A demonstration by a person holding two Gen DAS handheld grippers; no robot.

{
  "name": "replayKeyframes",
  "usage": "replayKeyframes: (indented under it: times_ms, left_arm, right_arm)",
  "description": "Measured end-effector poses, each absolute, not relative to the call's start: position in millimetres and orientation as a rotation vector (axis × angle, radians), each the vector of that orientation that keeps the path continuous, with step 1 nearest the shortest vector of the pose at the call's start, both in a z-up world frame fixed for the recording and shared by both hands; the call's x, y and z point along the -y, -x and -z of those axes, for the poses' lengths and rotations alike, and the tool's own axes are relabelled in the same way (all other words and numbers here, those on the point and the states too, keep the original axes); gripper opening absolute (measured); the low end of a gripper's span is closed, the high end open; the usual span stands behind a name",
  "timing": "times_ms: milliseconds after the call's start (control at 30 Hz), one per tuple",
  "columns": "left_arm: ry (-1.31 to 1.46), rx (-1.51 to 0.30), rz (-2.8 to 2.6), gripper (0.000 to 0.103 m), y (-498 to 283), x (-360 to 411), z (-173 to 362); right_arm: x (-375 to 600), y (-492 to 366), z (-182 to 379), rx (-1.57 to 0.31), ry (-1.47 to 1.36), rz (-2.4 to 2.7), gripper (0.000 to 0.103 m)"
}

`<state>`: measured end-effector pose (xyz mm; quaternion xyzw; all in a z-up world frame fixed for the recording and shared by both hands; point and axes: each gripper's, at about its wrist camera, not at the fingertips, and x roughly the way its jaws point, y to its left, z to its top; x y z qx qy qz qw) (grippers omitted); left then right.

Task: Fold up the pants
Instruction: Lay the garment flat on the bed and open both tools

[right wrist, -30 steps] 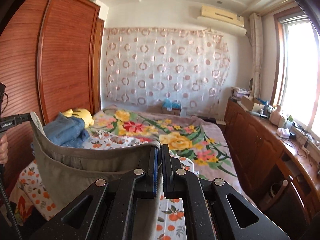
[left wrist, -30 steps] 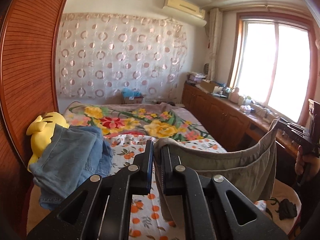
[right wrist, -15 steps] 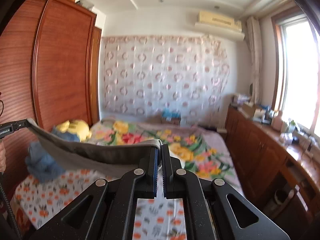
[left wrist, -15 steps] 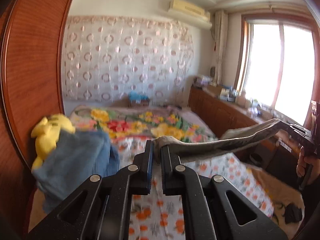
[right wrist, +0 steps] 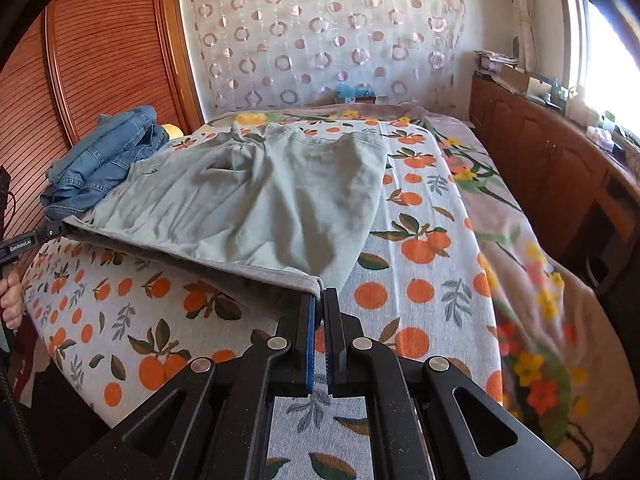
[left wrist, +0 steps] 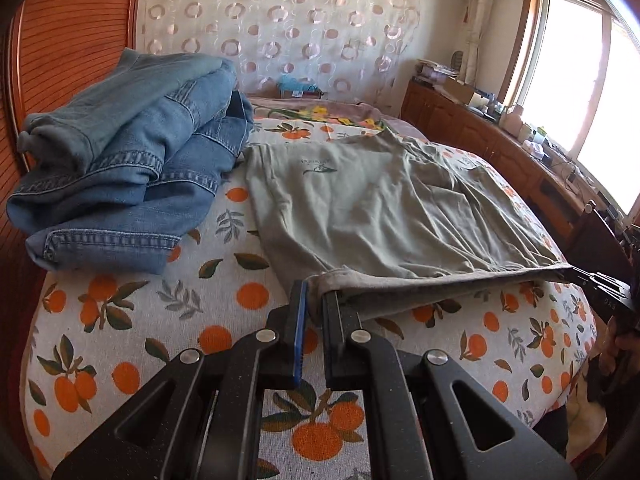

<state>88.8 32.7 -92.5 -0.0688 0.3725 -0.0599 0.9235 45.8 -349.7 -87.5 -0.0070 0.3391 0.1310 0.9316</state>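
Left gripper: the left gripper (left wrist: 314, 300) sat low in the centre of its own view, jaws drawn narrow and pinching one near corner of the grey-green pants (left wrist: 360, 200); in the right wrist view it showed at the far left edge (right wrist: 48, 233), gripping the other end of the same hem
Right gripper: the right gripper (right wrist: 321, 300) was low centre in its own view, jaws nearly together on the opposite corner of the pants (right wrist: 260, 200); in the left wrist view it appeared at the right edge (left wrist: 576, 274), a hand (left wrist: 618, 344) behind it
Pants: spread out across the middle of both frames, far end lying on the orange-print sheet (left wrist: 120, 300), near hem lifted off the sheet and stretched taut between the two grippers; the cloth was wrinkled, with a small dark print near its far end
Sheet: the orange-print sheet (right wrist: 420, 280) covered the near part of the bed, shadowed under the raised hem
Jeans: a heap of blue jeans (left wrist: 128, 152) lay in the upper left of the left wrist view, just beside the far corner of the pants; mid-left in the right wrist view (right wrist: 108, 156)
Blanket: a floral blanket (right wrist: 540, 300) ran down the right side of the right wrist view
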Motion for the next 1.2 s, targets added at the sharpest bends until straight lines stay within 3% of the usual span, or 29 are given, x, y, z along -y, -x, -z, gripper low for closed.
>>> replayKeyframes:
  times_ms: [600,1200]
  left_arm:
    - [0.158,-0.731,0.182,0.008,-21.8,-43.7,76.2]
    - [0.094,-0.791,0.175,0.010,-8.3,-38.9,100.1]
  right_arm:
    - [357.1,-27.6,80.5,-0.670,-0.017,-0.304,0.003]
    - [356.3,-16.7,89.4,-0.714,-0.033,-0.303,0.004]
